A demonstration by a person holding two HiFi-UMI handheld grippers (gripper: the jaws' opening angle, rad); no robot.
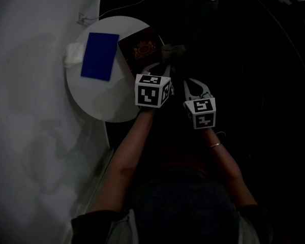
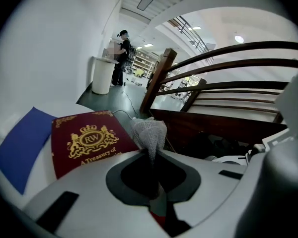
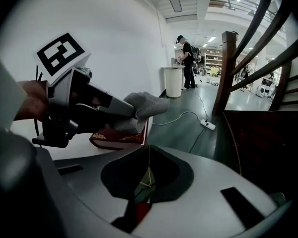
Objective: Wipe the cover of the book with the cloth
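A maroon book point(image 1: 141, 50) with a gold crest lies at the right edge of the round white table point(image 1: 107, 103); its cover shows in the left gripper view point(image 2: 87, 140). My left gripper point(image 1: 165, 66) is shut on a grey mesh cloth point(image 2: 150, 132), which hangs just off the book's right edge, beyond the table rim. In the right gripper view the cloth point(image 3: 145, 108) pokes out of the left gripper point(image 3: 97, 105), above the book's point(image 3: 116, 137) corner. My right gripper point(image 1: 194, 84) is off the table to the right, jaws shut and empty point(image 3: 149, 175).
A blue book point(image 1: 99, 56) lies left of the maroon one, with a crumpled white wad point(image 1: 72, 53) beside it. A power strip point(image 3: 208, 124) and cable lie on the dark floor. Wooden stair rails point(image 2: 159, 78) rise to the right. A person point(image 2: 121, 56) stands far off.
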